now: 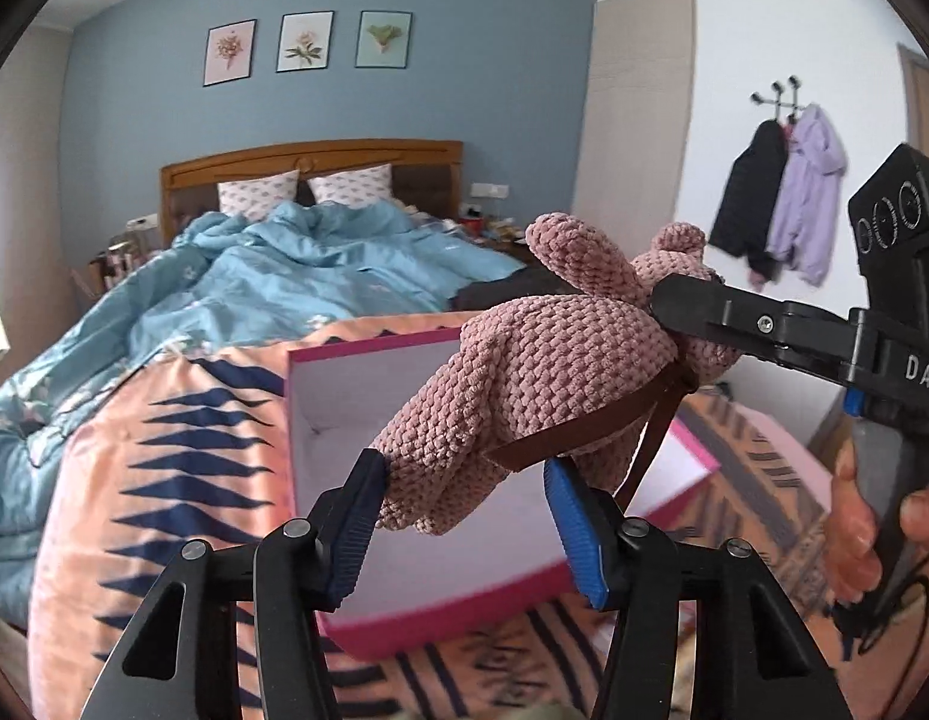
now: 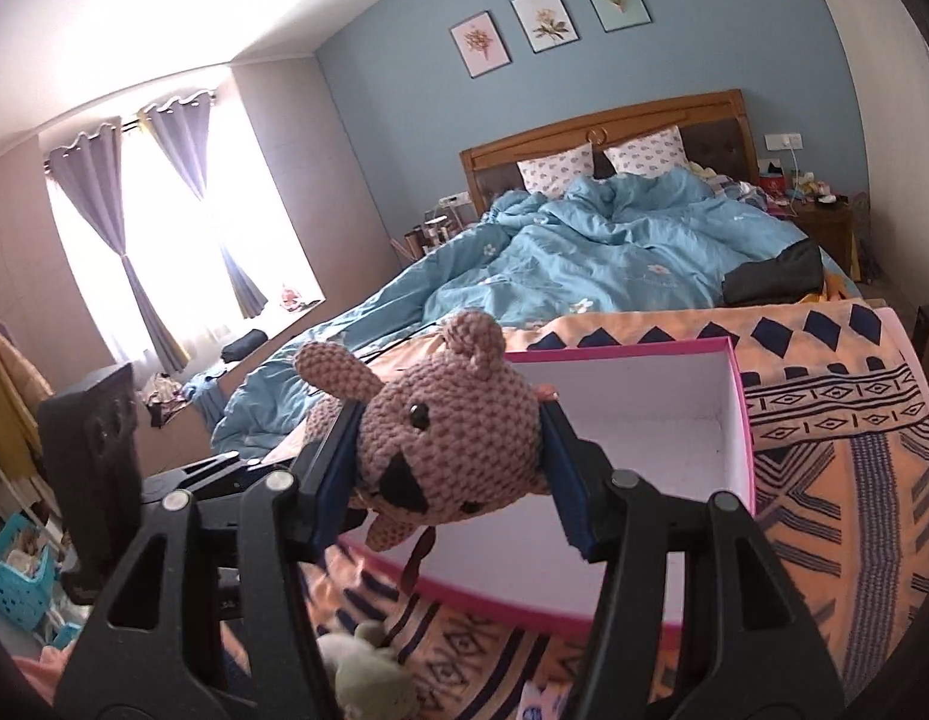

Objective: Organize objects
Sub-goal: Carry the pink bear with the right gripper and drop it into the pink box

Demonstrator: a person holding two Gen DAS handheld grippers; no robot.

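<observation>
Right claw [image 2: 452,456] pinches crochet bear [image 2: 446,420] head; left claw [image 1: 464,516] pinches its legs. Carry level over pink box [image 2: 741,420], lower inside, then release both.

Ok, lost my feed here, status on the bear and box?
Right gripper shut on bear's head. Left gripper around its leg end. Bear held above open pink box. Nothing blocking.

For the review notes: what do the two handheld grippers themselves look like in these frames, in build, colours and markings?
Both are black plastic scissor-style linkages with silver pivot screws. The left gripper has ribbed blue pads on its fingers; the right gripper has dark blue ones. Seen from the left wrist, the right one carries white "DAS" lettering, a black block with three round dials, and a thin black cable below the handle.
</observation>
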